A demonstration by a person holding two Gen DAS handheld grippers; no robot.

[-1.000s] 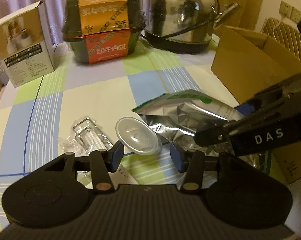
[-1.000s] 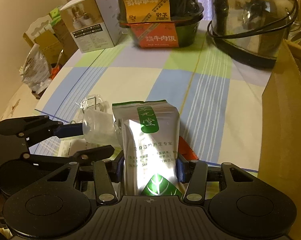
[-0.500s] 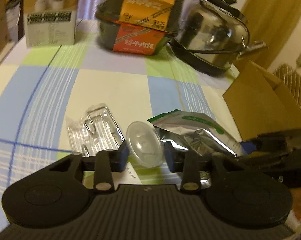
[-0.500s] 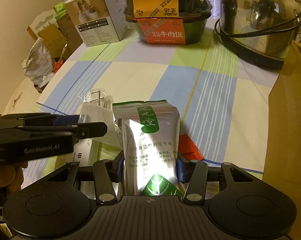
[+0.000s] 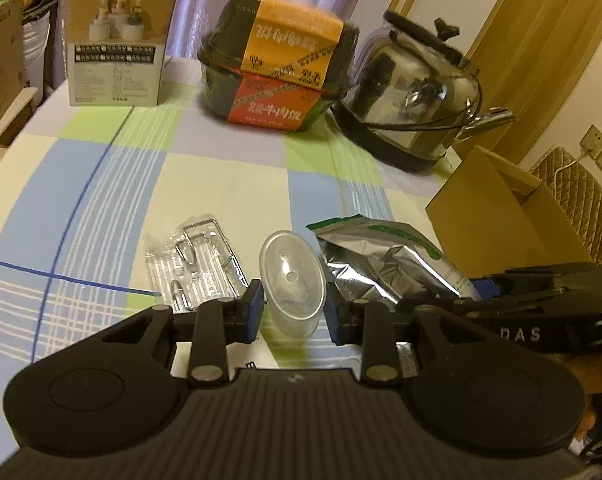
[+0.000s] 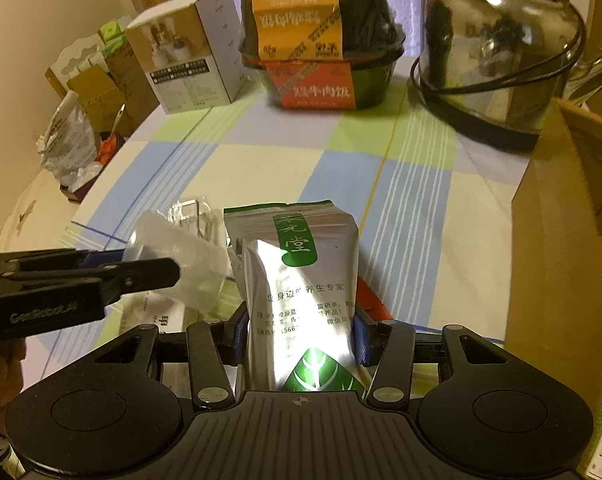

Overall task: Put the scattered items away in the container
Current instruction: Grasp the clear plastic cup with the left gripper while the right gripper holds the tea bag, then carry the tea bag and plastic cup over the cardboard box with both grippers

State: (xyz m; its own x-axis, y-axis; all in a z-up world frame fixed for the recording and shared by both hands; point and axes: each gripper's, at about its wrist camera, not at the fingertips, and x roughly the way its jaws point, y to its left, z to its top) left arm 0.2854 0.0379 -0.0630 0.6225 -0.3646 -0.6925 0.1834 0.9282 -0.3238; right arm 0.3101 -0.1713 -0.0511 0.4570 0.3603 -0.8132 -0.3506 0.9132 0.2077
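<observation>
**Both grippers loaded above the checked tablecloth**

The left gripper (image 5: 293, 312) has its fingers closed on a clear plastic cup (image 5: 292, 282), held just off the cloth. The right gripper (image 6: 299, 332) is clamped on the sides of a silver foil pouch (image 6: 301, 276) with a green label. Beyond the cup lies a clear blister pack (image 5: 195, 266). The open cardboard box (image 5: 509, 216) stands to the right. Farther back sit a steel kettle (image 5: 417, 100), a black meal tub (image 5: 279, 76) and a white carton (image 5: 119, 40).

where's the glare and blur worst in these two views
Right wrist view: strong glare on the silver pouch washes out some print; the meal box and kettle are smeared by blur. Left wrist view: mostly sharp, warm dim light, only small highlights on the kettle.
</observation>
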